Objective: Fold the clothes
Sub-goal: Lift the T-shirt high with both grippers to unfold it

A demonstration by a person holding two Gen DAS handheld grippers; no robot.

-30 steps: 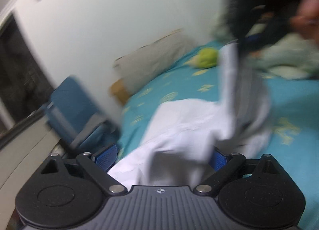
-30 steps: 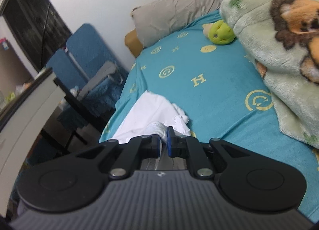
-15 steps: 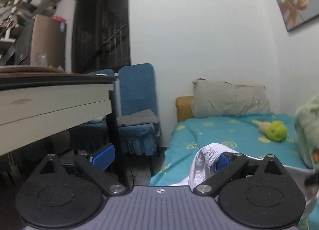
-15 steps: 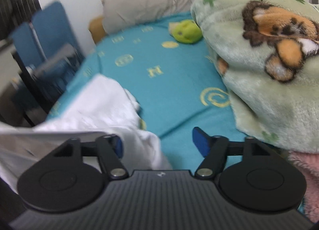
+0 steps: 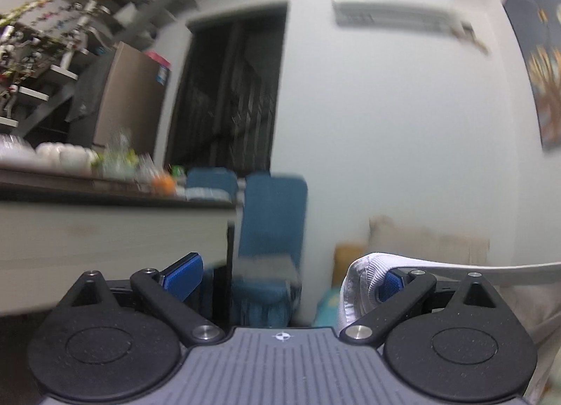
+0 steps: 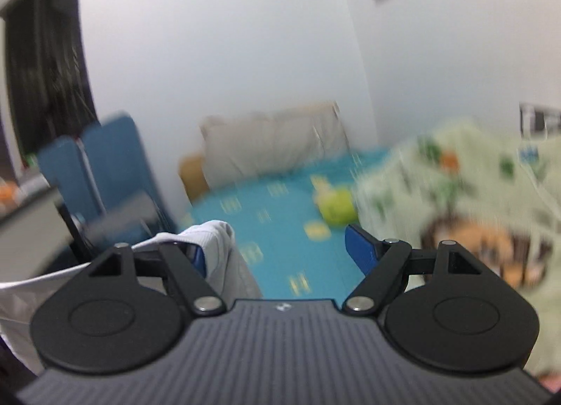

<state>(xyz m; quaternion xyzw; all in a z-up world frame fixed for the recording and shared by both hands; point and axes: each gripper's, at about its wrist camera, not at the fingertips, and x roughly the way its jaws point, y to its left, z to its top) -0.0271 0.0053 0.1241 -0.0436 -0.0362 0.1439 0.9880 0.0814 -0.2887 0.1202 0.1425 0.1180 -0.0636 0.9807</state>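
A white garment (image 5: 363, 277) is draped over the right finger of my left gripper (image 5: 285, 277), whose jaws stand wide open with nothing between them. A strip of the cloth runs off to the right edge of the left wrist view. In the right wrist view the same white garment (image 6: 210, 242) hangs over the left finger of my right gripper (image 6: 277, 250), which is also open with an empty gap. The cloth trails down past the lower left of that view. Both views are motion-blurred.
A teal bed sheet (image 6: 280, 208) holds a green plush toy (image 6: 336, 210), a grey pillow (image 6: 273, 142) and a green animal-print blanket (image 6: 466, 201). Blue chairs (image 5: 273, 222) stand beside a desk (image 5: 105, 222) crowded with items on the left.
The right gripper went from shut on the garment to open. Both grippers have risen and tilted up, lifting the white garment off the bed, hooked on one finger of each.
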